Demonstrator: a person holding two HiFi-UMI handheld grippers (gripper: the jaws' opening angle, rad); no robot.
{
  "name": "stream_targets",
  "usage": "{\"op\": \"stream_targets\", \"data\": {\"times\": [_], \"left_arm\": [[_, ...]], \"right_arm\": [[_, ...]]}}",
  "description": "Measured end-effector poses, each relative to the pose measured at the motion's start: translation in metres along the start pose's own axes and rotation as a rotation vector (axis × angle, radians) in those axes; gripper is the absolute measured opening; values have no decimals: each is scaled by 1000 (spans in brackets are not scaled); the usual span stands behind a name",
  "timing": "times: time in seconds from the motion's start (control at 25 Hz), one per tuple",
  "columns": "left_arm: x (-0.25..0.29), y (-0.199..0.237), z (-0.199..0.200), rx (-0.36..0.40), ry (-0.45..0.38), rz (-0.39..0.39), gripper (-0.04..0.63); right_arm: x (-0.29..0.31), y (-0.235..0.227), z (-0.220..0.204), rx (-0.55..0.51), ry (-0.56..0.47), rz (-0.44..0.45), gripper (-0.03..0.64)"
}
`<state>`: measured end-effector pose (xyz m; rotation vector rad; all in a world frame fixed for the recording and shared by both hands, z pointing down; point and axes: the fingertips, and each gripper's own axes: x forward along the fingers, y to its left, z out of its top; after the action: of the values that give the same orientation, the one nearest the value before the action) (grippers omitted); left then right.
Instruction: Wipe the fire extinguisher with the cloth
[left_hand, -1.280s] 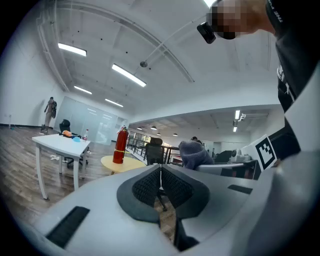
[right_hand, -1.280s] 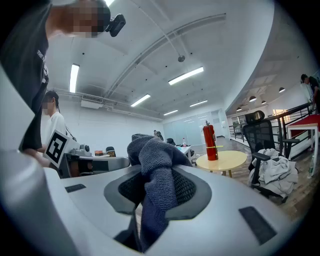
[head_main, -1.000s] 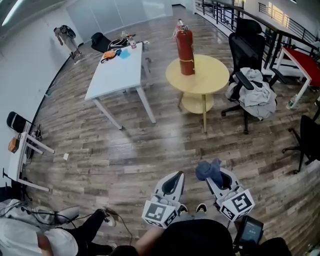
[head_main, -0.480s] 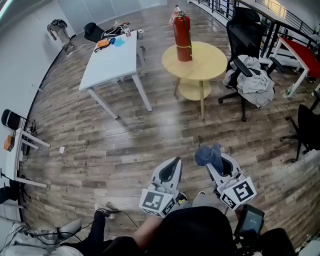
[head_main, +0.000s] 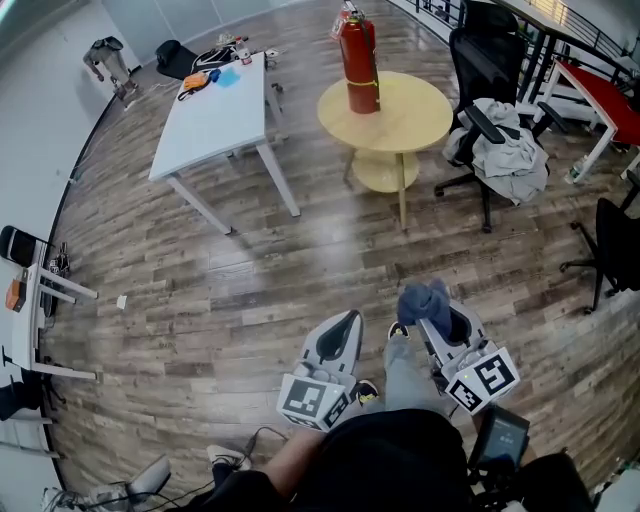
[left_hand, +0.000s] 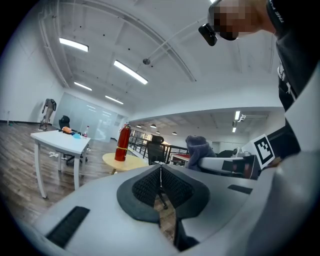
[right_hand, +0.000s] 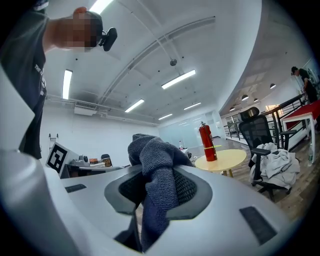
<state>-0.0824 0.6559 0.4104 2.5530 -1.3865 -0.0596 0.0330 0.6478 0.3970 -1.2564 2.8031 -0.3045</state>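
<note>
**Head view, upper left:** a white worktop (head_main: 205, 125) stands on the wooden floor (head_main: 200, 290), with small items (head_main: 196, 82), orange and blue, at its far end.

**Lower centre, left of the midline:** the left claw (head_main: 347, 322) has its marker cube nearest the camera. In the left gripper view its two dark ribbed pads meet along one thin seam, so the claw is closed with nothing between the jaws.

**Top centre:** the fire extinguisher (head_main: 358, 55) is red with a yellow band low on its body. It stands upright on the left part of a round yellow worktop (head_main: 415, 110), which has a smaller shelf beneath. The extinguisher is well apart from both claws, across open floor.

**Lower centre, right of the midline:** the right claw (head_main: 436, 318) has its jaws clamped on the cloth (head_main: 422, 300), a grey-blue terry piece. In the right gripper view a bunch of it rises above the pads and one fold hangs down between them.

**Between the two claws:** a grey trouser leg (head_main: 403, 370) of the person.

**Right of the round worktop:** a black office chair (head_main: 480, 65) has a pale grey garment (head_main: 505, 155) heaped on its seat.

**Upper right edge:** a red worktop (head_main: 600, 90) on white legs
</note>
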Motion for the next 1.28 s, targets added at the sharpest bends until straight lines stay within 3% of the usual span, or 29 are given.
{"op": "stream_targets", "data": {"times": [0.56,0.92,1.28], "left_arm": [[127,53,6,13,39,3,23],[209,63,16,40,54,8,23],[246,69,27,69,60,37,23]], "right_arm": [[89,-109,-2,11,47,10,109],[125,-186,19,21,26,34,109],[136,-224,29,18,10,38,109]]}}
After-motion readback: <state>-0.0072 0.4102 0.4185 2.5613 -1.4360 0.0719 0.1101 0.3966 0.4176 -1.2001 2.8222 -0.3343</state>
